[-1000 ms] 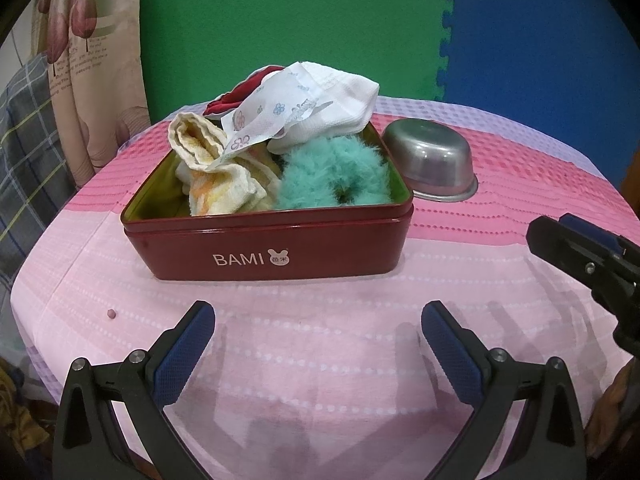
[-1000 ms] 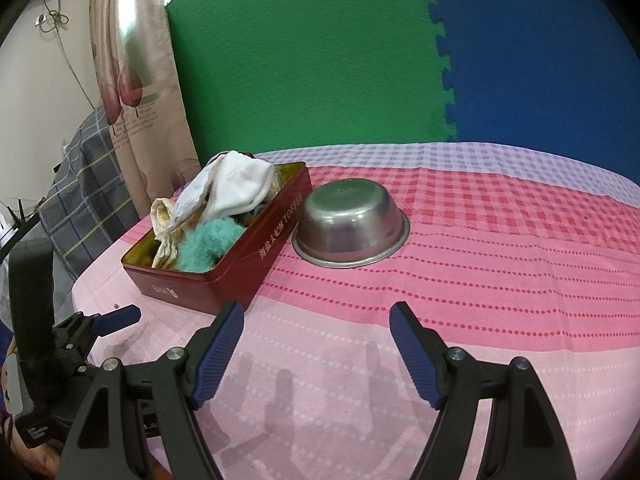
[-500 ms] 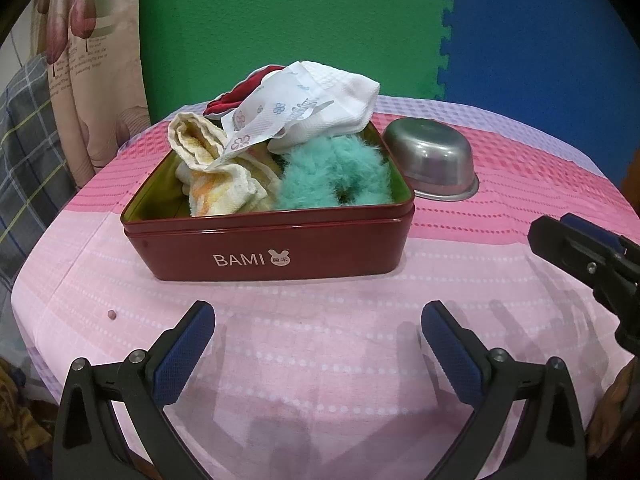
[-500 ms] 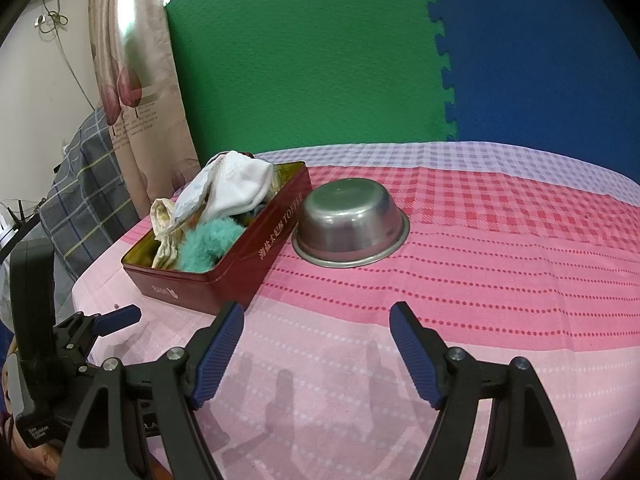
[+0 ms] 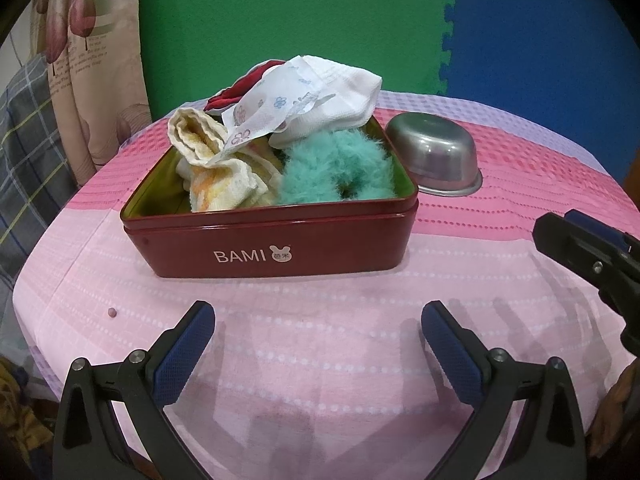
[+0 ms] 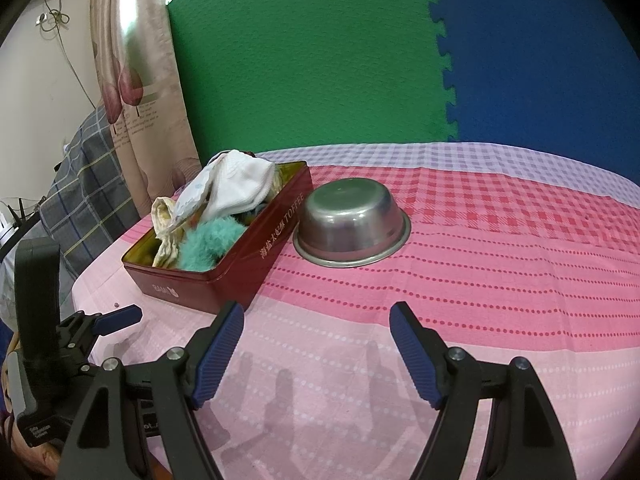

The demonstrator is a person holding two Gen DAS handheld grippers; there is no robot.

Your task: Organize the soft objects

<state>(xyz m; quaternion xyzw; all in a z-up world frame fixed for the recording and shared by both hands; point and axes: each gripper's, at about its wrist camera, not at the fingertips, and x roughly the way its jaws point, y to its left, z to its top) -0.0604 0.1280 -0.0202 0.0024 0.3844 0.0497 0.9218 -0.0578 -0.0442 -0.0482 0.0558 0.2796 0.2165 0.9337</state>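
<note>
Both the left gripper [image 5: 316, 330] and the right gripper [image 6: 316, 334] are held apart and empty above the tablecloth [image 5: 320, 360]. The soft objects [image 5: 296, 152] are piled loosely in the red tin [image 5: 280, 248] beside the steel bowl [image 6: 352, 220]. If 1 item is pulled, the white cloth [image 5: 332, 92] on top could probably be dragged out too.

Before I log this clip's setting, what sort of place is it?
Probably a room at home, set up for recording: a table under a pink checked tablecloth, a flowered curtain beside foam play mats on the wall, and a red toffee tin of soft things.
</note>
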